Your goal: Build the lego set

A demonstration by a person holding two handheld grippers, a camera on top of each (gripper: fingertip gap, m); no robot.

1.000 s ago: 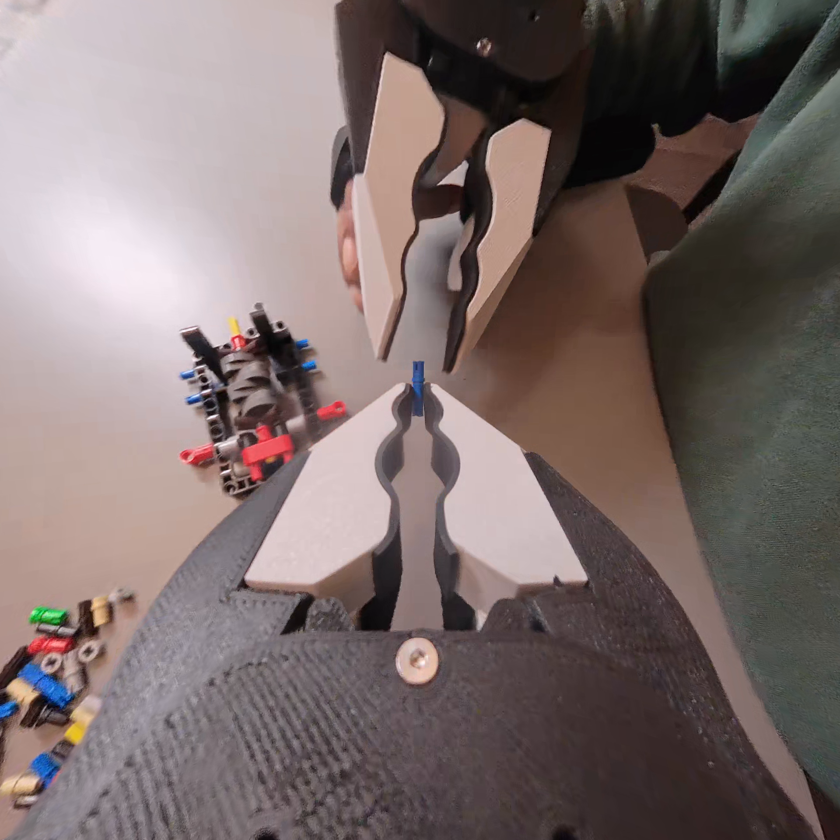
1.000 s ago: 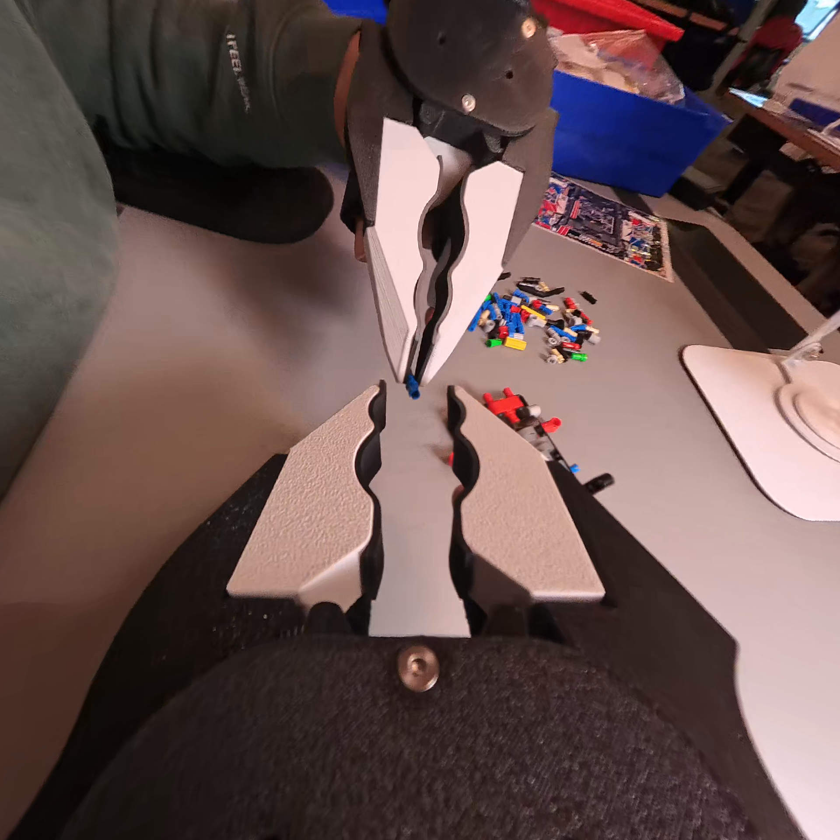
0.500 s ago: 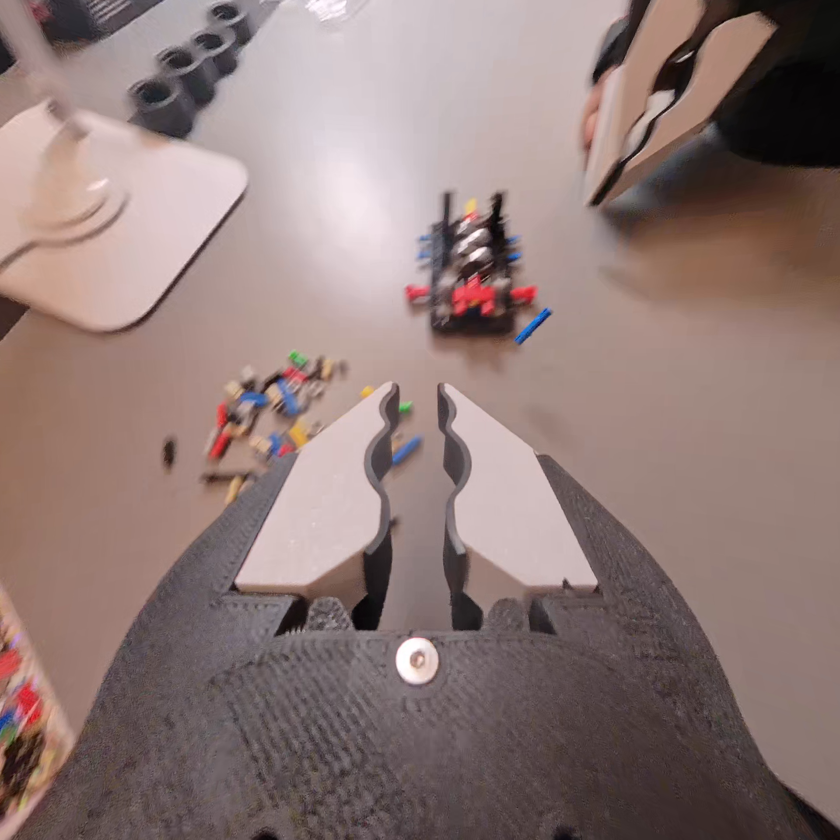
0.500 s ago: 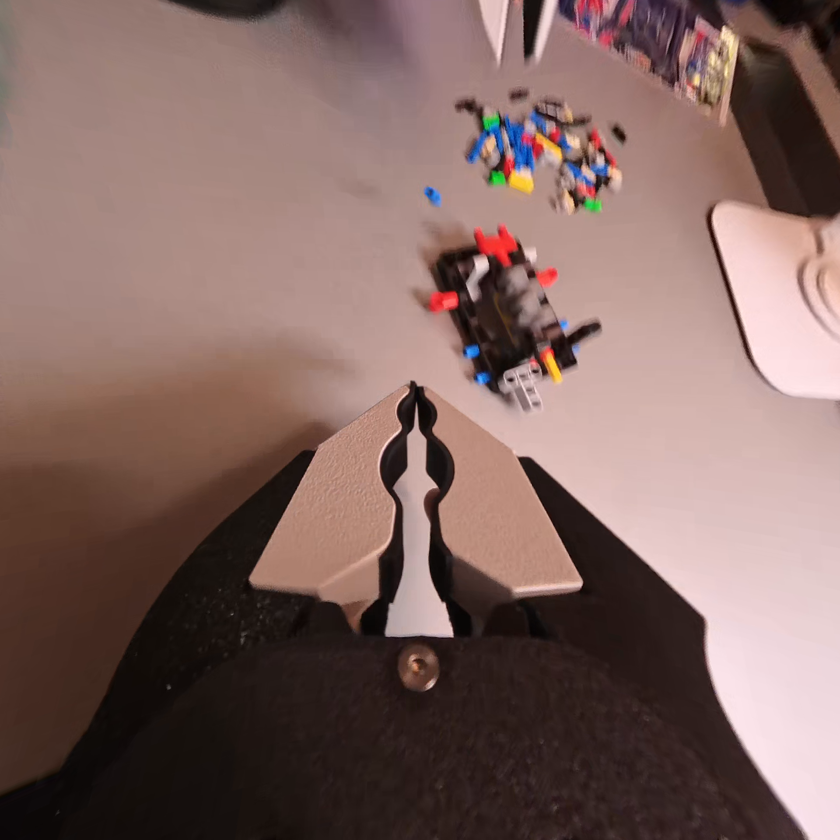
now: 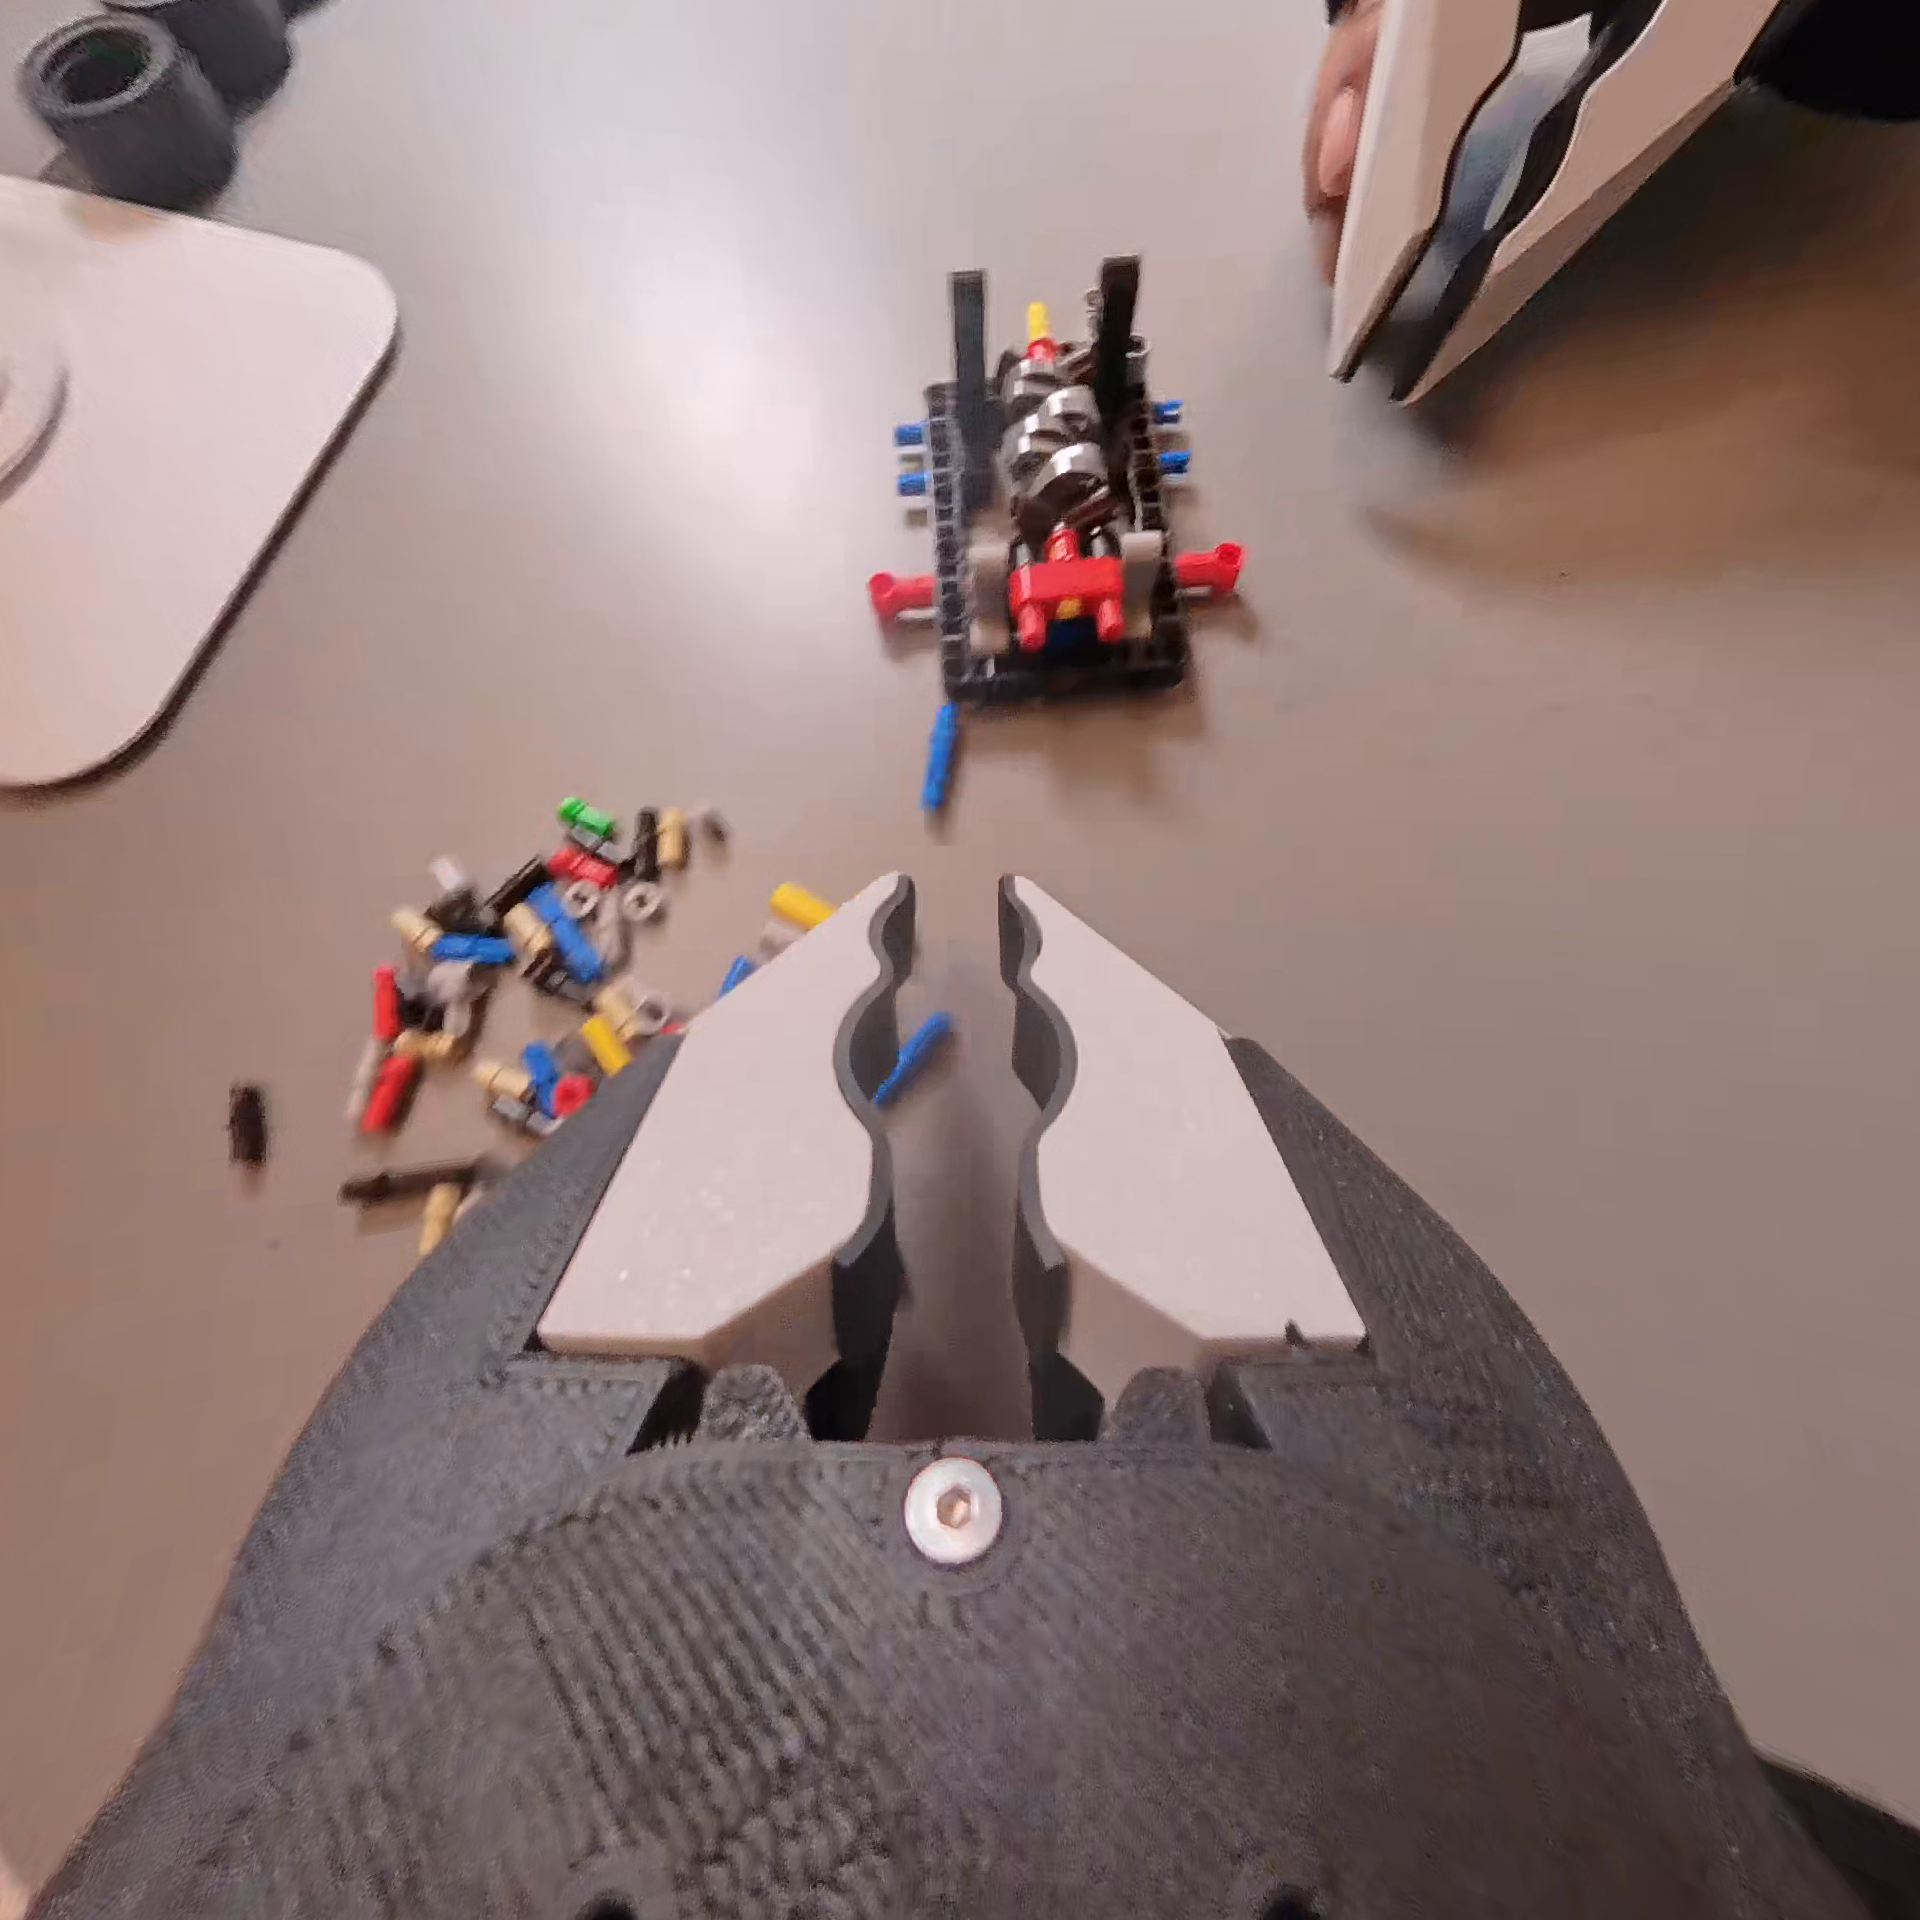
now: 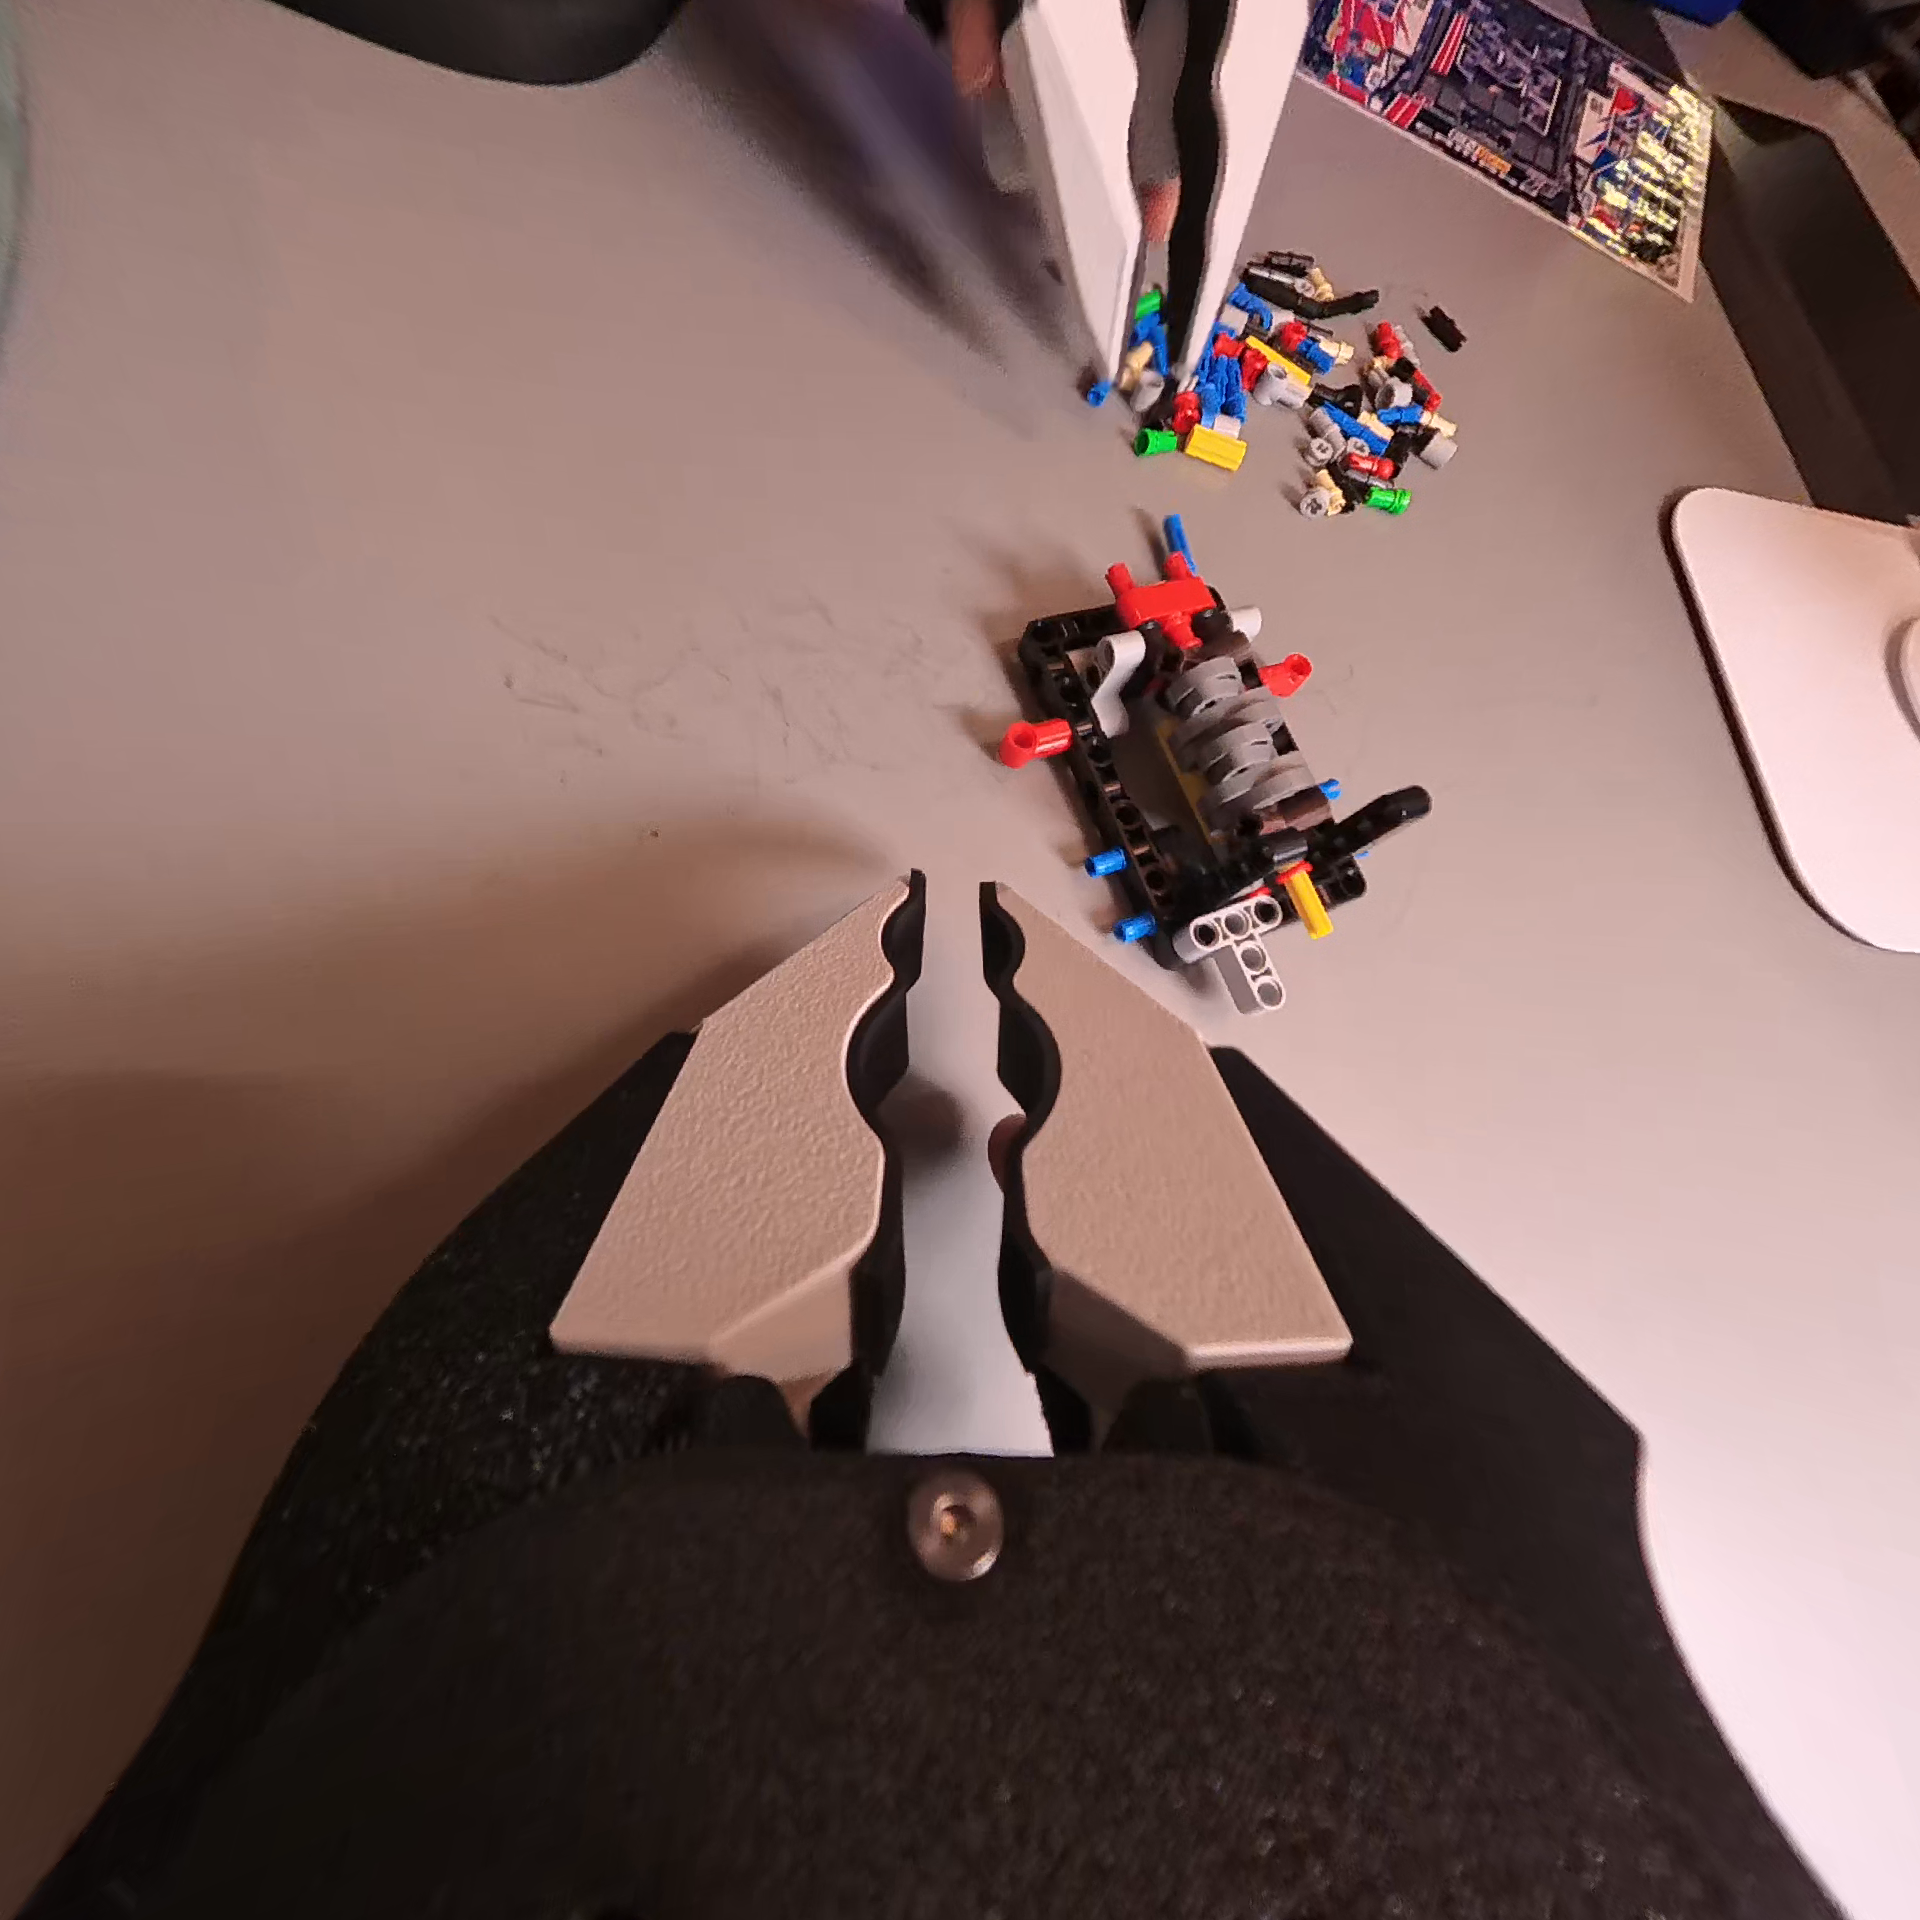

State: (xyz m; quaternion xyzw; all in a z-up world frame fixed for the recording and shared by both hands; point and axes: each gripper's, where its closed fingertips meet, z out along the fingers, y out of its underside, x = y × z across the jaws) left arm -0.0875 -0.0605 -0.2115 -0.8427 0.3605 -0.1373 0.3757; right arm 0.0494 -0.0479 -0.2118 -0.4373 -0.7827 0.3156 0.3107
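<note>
The partly built lego assembly (image 5: 1060,520), a black frame with grey gears and red and blue pins, lies on the table; it also shows in the right wrist view (image 6: 1195,769). A loose blue pin (image 5: 940,753) lies just off its red end. My left gripper (image 5: 956,883) is open and empty, low over the near edge of the loose parts pile (image 5: 520,987), with another blue pin (image 5: 912,1055) on the table between its fingers. My right gripper (image 6: 948,888) is slightly open and empty, above bare table beside the assembly.
A white stand base (image 5: 156,468) lies beyond the pile and shows at the right of the right wrist view (image 6: 1818,707). Black cylinders (image 5: 125,114) stand at the far corner. A printed instruction booklet (image 6: 1507,104) lies behind the pile (image 6: 1299,384). The grippers' ends are close to 15 cm from one another.
A second ago the left gripper held a blue pin up to the open right gripper. Both have since parted and turned down; the left is open and empty at the pile, and a blue pin lies by the assembly.
</note>
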